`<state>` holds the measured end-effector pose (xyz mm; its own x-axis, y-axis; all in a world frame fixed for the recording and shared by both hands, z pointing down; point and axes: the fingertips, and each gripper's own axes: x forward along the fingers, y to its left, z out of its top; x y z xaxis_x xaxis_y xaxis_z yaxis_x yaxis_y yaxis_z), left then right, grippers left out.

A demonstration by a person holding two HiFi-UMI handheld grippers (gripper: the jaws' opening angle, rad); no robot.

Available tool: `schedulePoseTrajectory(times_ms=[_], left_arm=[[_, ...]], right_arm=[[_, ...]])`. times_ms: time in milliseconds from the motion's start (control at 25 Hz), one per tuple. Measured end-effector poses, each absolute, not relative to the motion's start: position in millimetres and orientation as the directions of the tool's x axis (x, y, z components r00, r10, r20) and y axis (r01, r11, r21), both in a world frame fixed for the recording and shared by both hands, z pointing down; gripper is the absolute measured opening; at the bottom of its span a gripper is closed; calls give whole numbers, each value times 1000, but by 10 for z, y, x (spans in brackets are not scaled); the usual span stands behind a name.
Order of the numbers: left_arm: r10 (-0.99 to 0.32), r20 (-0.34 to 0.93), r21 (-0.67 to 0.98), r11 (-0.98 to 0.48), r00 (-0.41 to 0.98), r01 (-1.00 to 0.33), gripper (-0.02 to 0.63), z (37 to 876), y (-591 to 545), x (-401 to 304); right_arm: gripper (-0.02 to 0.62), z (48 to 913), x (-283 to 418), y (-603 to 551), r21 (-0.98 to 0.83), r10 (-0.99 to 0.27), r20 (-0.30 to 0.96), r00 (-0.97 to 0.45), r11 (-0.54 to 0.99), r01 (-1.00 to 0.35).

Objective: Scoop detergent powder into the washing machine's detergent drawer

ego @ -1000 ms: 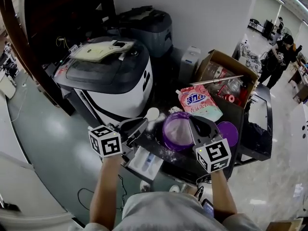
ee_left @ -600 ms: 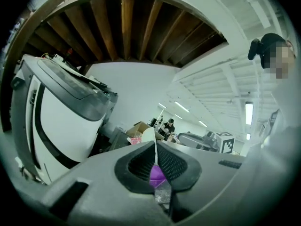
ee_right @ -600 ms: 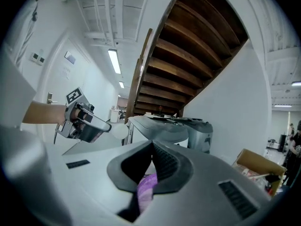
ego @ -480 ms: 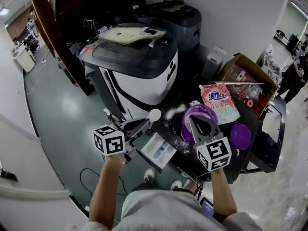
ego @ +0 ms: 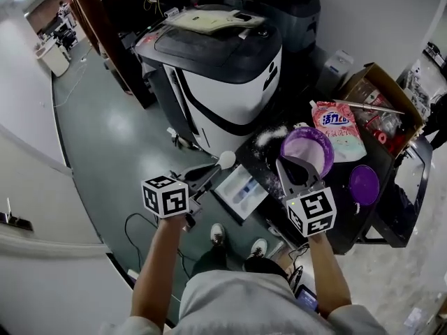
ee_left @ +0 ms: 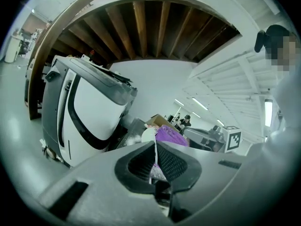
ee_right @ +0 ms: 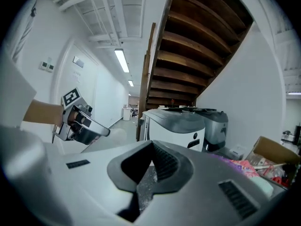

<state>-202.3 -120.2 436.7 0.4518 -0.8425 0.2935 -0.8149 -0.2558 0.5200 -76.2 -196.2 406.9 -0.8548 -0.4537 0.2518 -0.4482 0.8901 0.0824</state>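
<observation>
White scoop point(ego: 226, 160): one, with its bowl raised past the far corner of the drawer and its thin handle pinched in the left gripper.
Detergent drawer point(ego: 242, 190): one, pale, lying at the near edge of the black table point(ego: 349, 218), between the two grippers.
Purple tub point(ego: 308, 148): one, uncovered, pale powder inside, standing on the table just right of the drawer.
Purple lid point(ego: 364, 185): one, flat on the table, right of the tub and apart from it.
Detergent bag point(ego: 338, 132): one, pink, lying behind the tub, next to one cardboard box point(ego: 383, 89).
Washing machines: two. A white-and-dark one point(ego: 222, 68) stands left of the table; a darker one point(ego: 286, 5) stands behind it.
Spilt powder point(ego: 269, 136): one pale patch on the table by the tub.
Left gripper point(ego: 210, 175): clenched on the scoop handle, bare forearm stretched forward, pointing right towards the table.
Right gripper point(ego: 285, 166): jaws pressed together with nothing seen between them, tips at the tub's near rim, forearm reaching straight ahead.
</observation>
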Motion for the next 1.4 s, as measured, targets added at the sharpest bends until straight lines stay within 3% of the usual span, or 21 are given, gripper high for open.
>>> schedulePoseTrajectory(times_ms=[280, 920, 1400], left_arm=[[-787, 391, 484, -267, 478, -834, 15, 4802, -1111, -2083], [-569, 573, 315, -512, 590, -799, 15, 5790, -1220, -2078], [-465, 709, 96, -680, 530, -727, 15, 6255, -1198, -1898]], right_arm=[[-3, 4364, -763, -1851, 60, -515, 303, -802, 850, -524], [-3, 5137, -770, -1538, 18, -647, 406, -646, 712, -702], [-3, 5363, -583, -1381, 16, -676, 452, -582, 659, -752]])
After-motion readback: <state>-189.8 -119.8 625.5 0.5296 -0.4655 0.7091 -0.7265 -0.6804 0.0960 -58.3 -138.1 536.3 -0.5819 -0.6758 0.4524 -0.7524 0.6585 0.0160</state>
